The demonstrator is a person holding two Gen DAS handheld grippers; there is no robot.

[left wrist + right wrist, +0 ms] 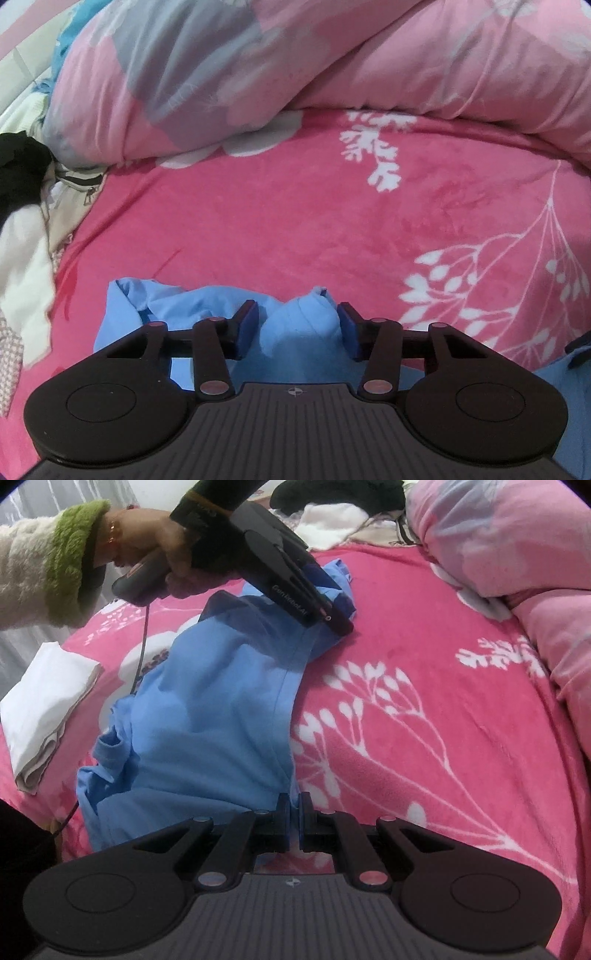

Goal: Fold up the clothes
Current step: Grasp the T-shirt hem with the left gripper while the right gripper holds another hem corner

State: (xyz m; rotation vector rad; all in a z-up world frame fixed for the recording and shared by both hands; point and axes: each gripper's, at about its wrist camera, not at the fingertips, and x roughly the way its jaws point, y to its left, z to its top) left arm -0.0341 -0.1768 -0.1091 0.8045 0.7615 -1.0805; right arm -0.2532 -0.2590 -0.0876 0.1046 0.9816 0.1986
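Observation:
A light blue garment (207, 709) lies crumpled along a pink fleece bedsheet (424, 657) with white leaf prints. In the right wrist view my right gripper (294, 812) is shut on the near edge of the garment, where its seam runs into the jaws. At the garment's far end a hand (155, 535) in a white sleeve with a green cuff holds my left gripper (338, 622), tilted down. In the left wrist view a raised bunch of the blue garment (177, 306) stands between the pads of the left gripper (297, 325), which touch it on both sides.
A rolled pink and grey quilt (406, 55) lines the far side of the bed, also along the right (517, 554). A folded white cloth (44, 694) lies left of the garment. A pile of black and white clothes (332, 502) sits beyond it. A thin cable (142, 653) hangs from the left gripper.

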